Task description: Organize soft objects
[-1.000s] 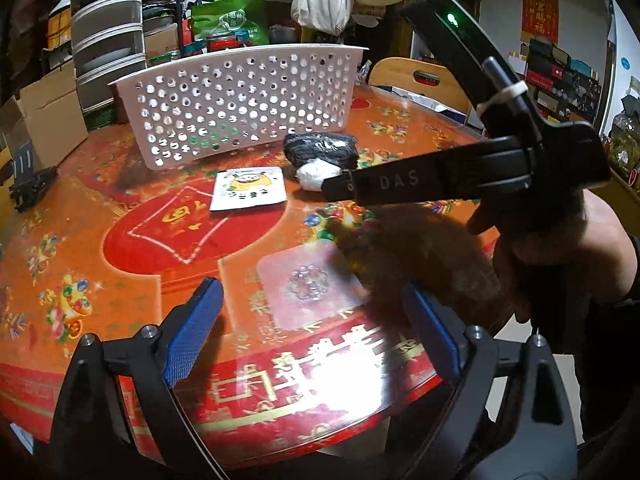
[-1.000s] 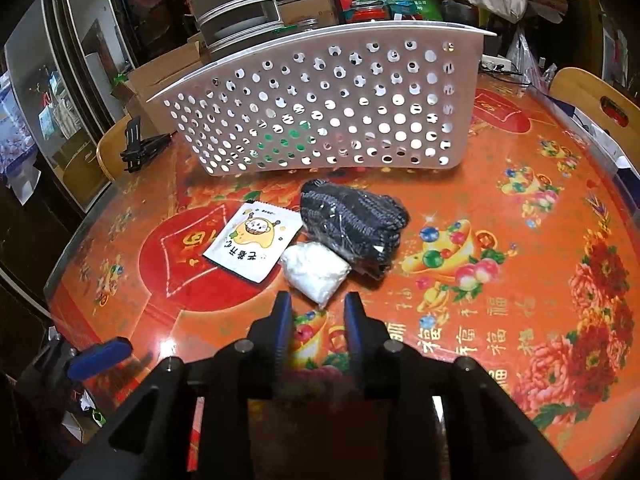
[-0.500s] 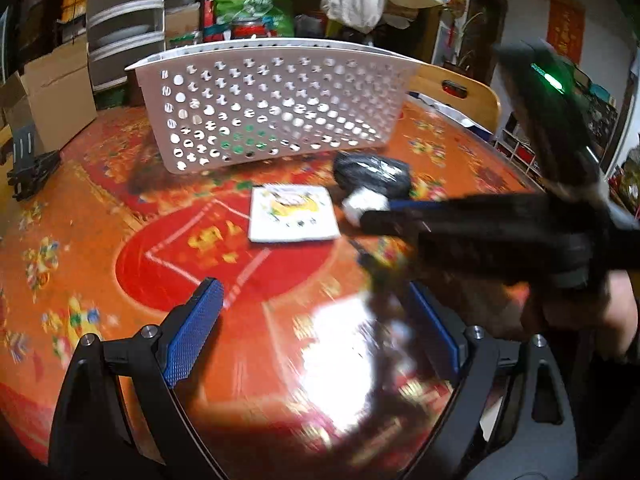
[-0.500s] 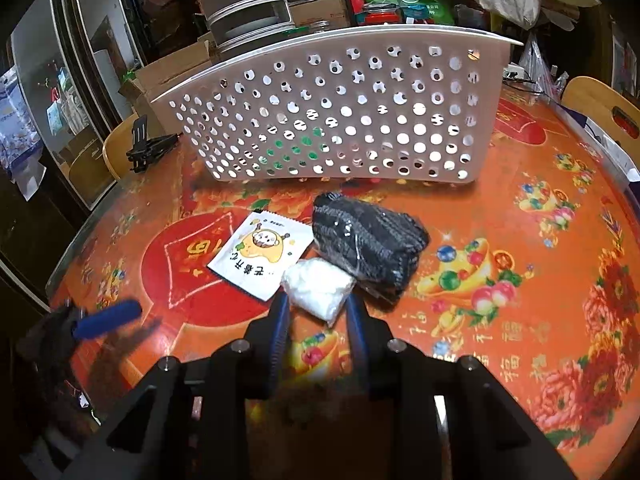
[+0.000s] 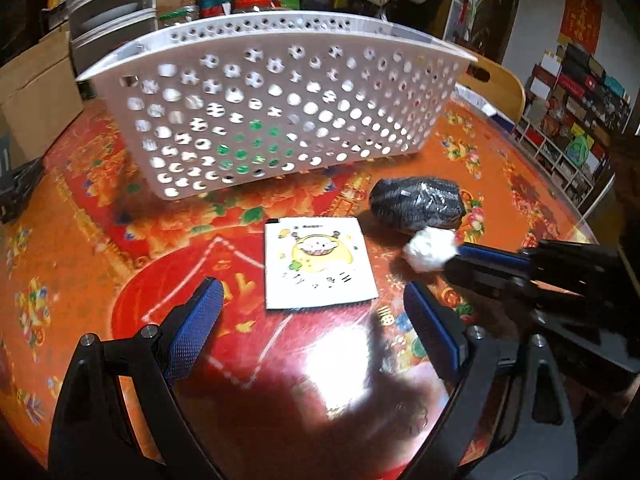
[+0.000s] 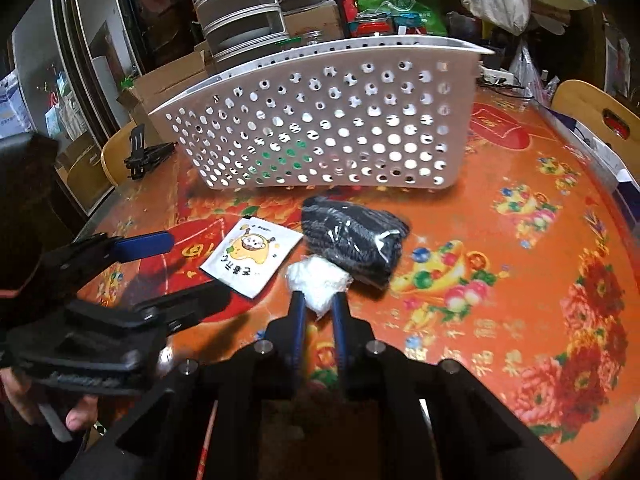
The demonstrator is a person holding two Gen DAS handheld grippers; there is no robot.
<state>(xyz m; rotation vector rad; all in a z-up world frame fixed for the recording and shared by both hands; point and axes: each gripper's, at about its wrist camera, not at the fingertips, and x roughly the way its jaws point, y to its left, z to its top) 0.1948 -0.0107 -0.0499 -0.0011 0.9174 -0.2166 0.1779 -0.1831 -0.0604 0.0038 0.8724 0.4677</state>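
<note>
My right gripper (image 6: 318, 304) had just been closing, and its blue pads pinched the near end of the small white plastic-wrapped bundle (image 6: 319, 280) on the red patterned table (image 6: 500, 280). That bundle lay touching the dark wrapped roll (image 6: 354, 240), which sat at its one o'clock. At the bundle's ten o'clock, just beside it, the flat white cartoon packet (image 6: 250, 256) lay on the table. The white perforated basket (image 6: 320, 128) stood at twelve o'clock behind all three, apart from them. My left gripper (image 5: 314, 316) hovered with its jaws spread wide and nothing between them, the packet just ahead of it at twelve o'clock. In the right wrist view it showed at nine o'clock, near the packet.
</note>
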